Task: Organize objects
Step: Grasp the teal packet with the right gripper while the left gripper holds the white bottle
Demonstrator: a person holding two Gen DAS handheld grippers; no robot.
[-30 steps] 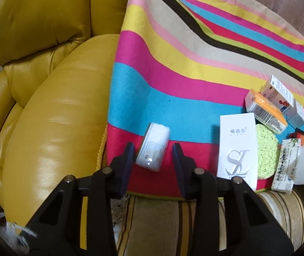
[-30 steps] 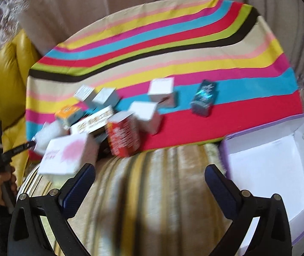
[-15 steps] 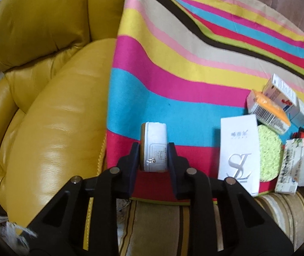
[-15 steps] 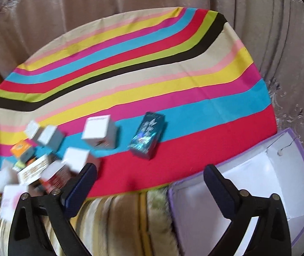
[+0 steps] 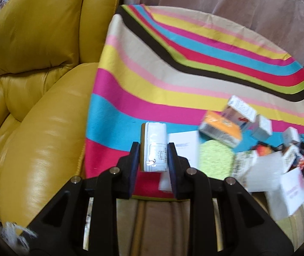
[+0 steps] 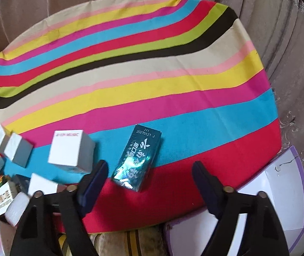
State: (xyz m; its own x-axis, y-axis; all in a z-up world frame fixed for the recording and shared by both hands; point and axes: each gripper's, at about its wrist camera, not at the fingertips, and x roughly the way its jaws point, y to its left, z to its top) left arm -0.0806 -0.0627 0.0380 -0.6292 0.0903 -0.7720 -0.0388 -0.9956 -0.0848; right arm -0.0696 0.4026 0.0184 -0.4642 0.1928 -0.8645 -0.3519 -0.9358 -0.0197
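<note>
My left gripper is shut on a small white box with a tan edge, held just above the striped cloth. To its right lie a white flat box, a green sponge and an orange box. My right gripper is open and empty above the cloth, just in front of a teal box. A white cube box lies left of the teal box. An open white box with a purple rim is at the lower right.
A yellow leather armchair stands left of the cloth. Several small boxes are piled at the right of the left wrist view and show at the lower left of the right wrist view. A beige curtain hangs behind.
My left gripper closed on the small white box and lifted it, swinging right. My right gripper moved right and forward, from the box pile to just before the teal box.
</note>
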